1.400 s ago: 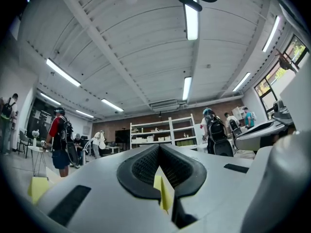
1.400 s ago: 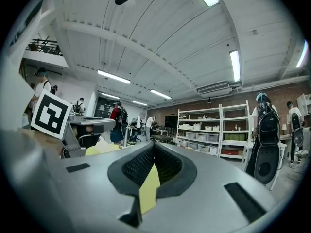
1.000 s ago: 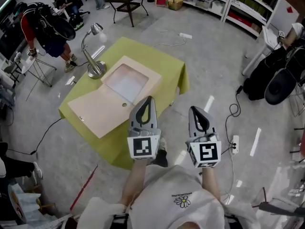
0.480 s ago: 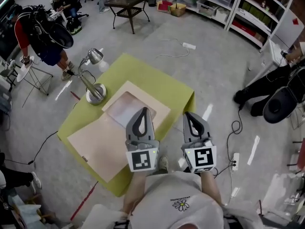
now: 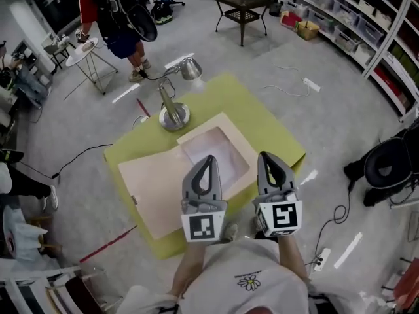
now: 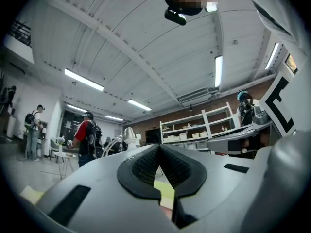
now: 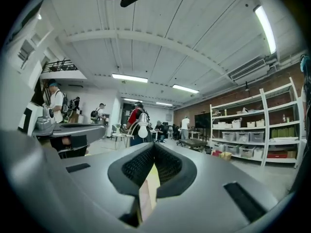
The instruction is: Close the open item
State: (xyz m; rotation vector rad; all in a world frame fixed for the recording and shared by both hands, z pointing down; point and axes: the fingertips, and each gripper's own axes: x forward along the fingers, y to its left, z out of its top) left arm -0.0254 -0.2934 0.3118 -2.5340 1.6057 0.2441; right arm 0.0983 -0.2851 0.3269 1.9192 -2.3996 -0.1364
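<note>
As the head view shows, the open box [image 5: 163, 182] lies mid-tabletop [image 5: 275, 142], a lamp [image 5: 171, 106] beside it at the far edge, with the left gripper [image 5: 209, 157] and right gripper [image 5: 264, 155] above the near edge; only the gripper views show both jaws closed together (empty).

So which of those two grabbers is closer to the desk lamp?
Left. In the head view the left gripper overlaps the open box, almost in line with the desk lamp behind it. The right gripper is beside it, further off to the right.
</note>
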